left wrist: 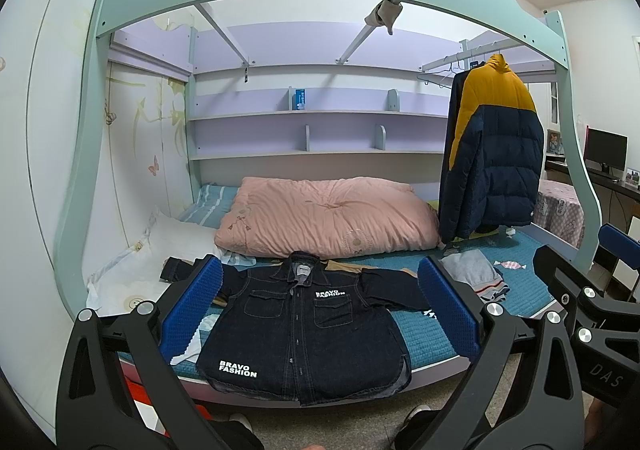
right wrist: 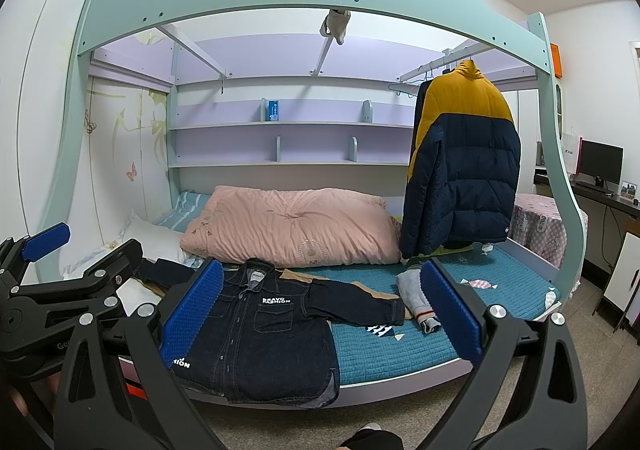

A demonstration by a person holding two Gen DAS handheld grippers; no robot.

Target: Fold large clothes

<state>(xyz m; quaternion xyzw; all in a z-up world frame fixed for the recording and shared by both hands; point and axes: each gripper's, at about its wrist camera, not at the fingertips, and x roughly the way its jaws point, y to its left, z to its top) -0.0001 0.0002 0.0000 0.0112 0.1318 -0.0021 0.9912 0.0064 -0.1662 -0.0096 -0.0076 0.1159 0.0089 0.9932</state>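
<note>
Ahead, a dark denim jacket (left wrist: 298,330) lies spread flat, front up, at the near edge of the bed (left wrist: 424,334). Both the left gripper (left wrist: 320,306) and right gripper (right wrist: 320,310) hover before it, blue fingers (right wrist: 192,310) spread wide, touching and holding nothing.

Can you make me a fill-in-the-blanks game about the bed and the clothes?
1. The denim jacket lies spread flat on the ___.
2. The puffer coat hanging from the rail is navy and ___.
3. The left gripper and right gripper both have their jaws ___.
4. Behind the jacket sits a folded ___ quilt.

Missing words: bed; yellow; open; pink
</note>
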